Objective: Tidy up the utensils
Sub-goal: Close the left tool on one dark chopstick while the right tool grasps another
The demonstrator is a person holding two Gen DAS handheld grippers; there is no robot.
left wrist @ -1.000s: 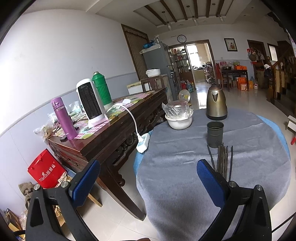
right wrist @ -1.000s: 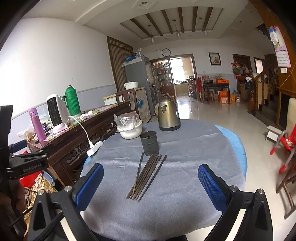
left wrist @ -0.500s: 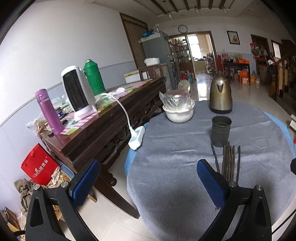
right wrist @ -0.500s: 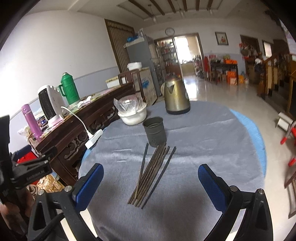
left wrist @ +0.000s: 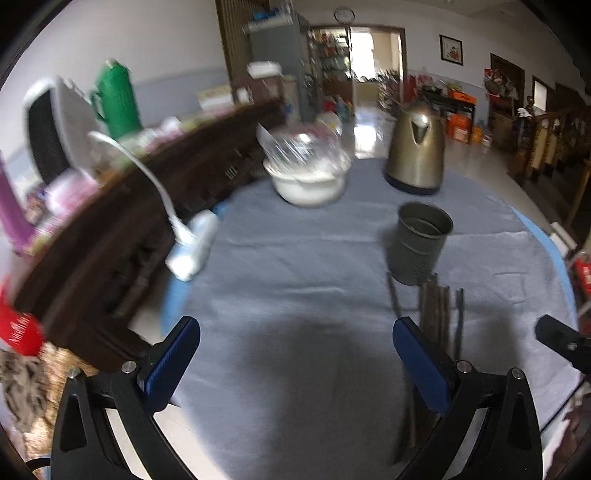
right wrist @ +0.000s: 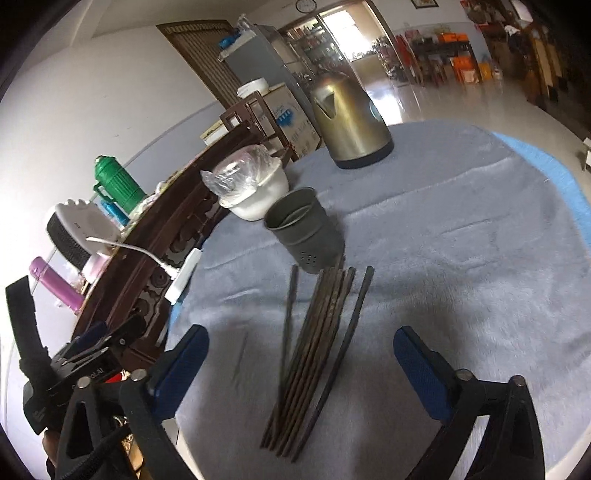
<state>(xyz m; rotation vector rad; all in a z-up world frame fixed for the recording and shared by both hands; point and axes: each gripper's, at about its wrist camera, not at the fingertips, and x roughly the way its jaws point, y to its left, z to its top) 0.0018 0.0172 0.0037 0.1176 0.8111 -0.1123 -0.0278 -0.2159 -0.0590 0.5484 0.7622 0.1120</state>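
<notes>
The right gripper (right wrist: 299, 365), jaws wide though just narrowing, holds nothing above the bundle of dark chopsticks (right wrist: 317, 350) lying near the round table's (right wrist: 480, 258) front edge, tips just beside the upright perforated metal holder (right wrist: 304, 230). The left gripper (left wrist: 295, 362) gapes empty over bare grey cloth (left wrist: 288, 277).

White walls (right wrist: 92, 110) with a grey lower band fill the upper left of both views. A dark carved wooden sideboard (left wrist: 122, 236) runs diagonally along the left. At top centre, a wall clock (left wrist: 344, 14) hangs above a bright doorway (left wrist: 373, 62). Glossy pale floor tiles (right wrist: 443, 96) reflect daylight at upper right; a framed picture (left wrist: 451, 50) hangs right of the doorway.
</notes>
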